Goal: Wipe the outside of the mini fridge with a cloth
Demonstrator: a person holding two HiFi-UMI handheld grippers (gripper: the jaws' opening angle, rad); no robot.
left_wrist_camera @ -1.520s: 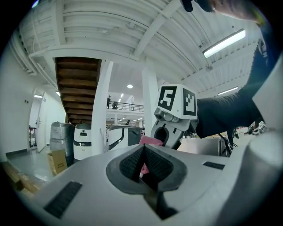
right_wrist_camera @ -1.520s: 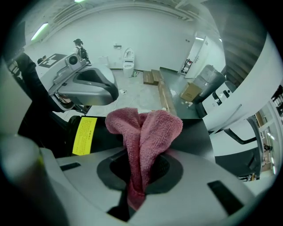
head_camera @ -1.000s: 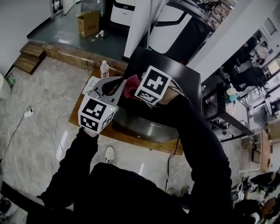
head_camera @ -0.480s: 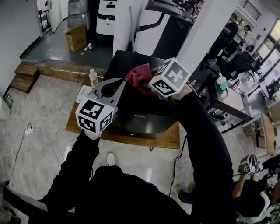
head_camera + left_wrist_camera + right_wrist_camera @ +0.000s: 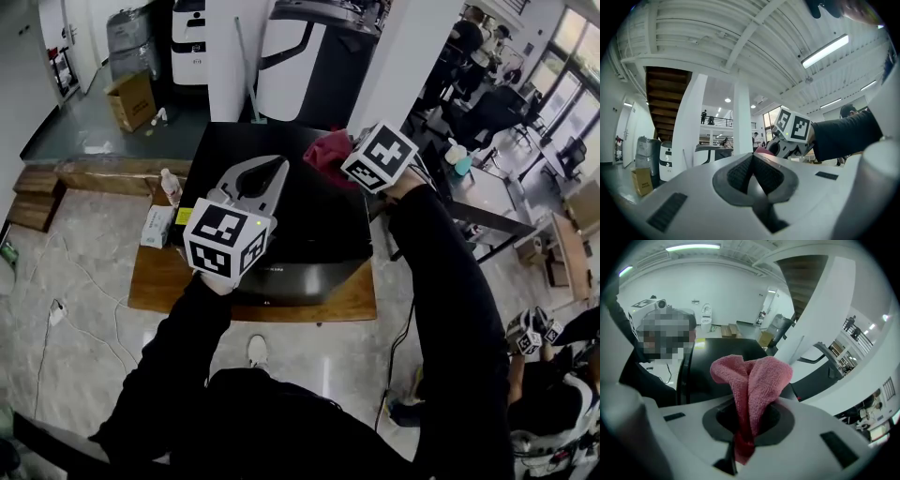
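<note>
Right gripper view: right tongs (image 5: 747,420) clamp a crumpled pink cloth (image 5: 754,378) over the glossy black mini fridge (image 5: 712,350). Left tongs (image 5: 752,164), pressed together, hold nothing; a water bottle (image 5: 170,186) stands beside the fridge.

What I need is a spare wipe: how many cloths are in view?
1. The pink cloth is clamped in the right tongs, near the far right corner of the black fridge top; another could be hidden behind the person's arms.

We can read no text anywhere. The mini fridge (image 5: 309,220) bears a small front mark (image 5: 271,271) (too tiny for us).
</note>
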